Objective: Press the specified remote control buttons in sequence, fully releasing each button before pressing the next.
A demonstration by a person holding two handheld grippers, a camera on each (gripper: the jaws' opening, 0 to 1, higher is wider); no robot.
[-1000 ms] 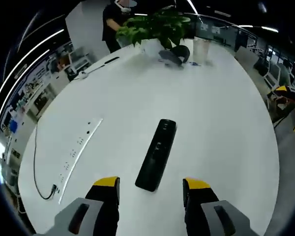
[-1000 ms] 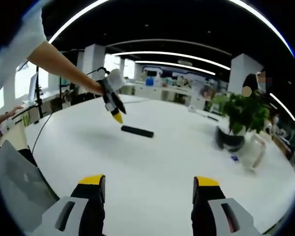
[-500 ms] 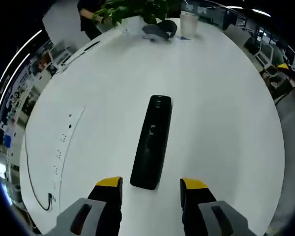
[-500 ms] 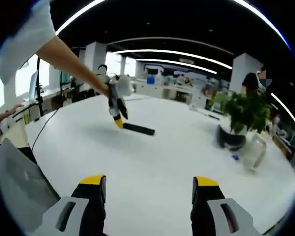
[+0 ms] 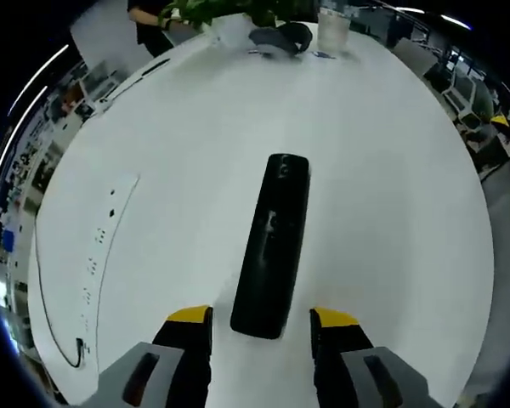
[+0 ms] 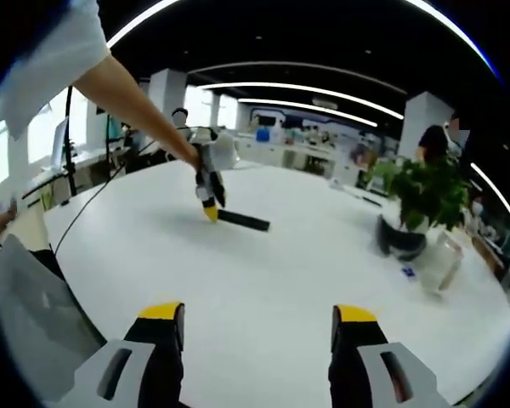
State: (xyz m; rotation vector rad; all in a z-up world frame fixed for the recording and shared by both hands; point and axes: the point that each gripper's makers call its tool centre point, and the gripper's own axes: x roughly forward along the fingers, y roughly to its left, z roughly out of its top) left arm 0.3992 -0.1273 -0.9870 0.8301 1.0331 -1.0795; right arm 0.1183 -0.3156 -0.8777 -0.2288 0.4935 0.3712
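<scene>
Office space all around, with a big white round table (image 5: 382,204) as my work surface and a potted plant (image 6: 425,191) plus some dark gear and a clear cup sitting at the far side. So here's where I'm at with the button thing.

The remote control (image 5: 272,246) is lying flat near the middle of the table, long and black, pointing away from me. My left gripper (image 5: 261,327) is right at its near end, jaws spread apart with nothing between them, one yellow tip on either side of the remote's end. From the right gripper view you can see the left gripper (image 6: 209,202) angled down with its tip just beside the remote (image 6: 243,221); can't tell if it's actually touching.

My right gripper (image 6: 258,323) hangs well back over bare table, jaws also wide apart, holding nothing.

Progress-wise, honestly hard to call. Buttons are too small and dark to read, and nothing on the remote shows whether anything's been pressed. My guess is I'm lining up for a press, so most or all of the sequence looks to be ahead of me. Remote and everything else sit nicely in view, so that part's fine.
</scene>
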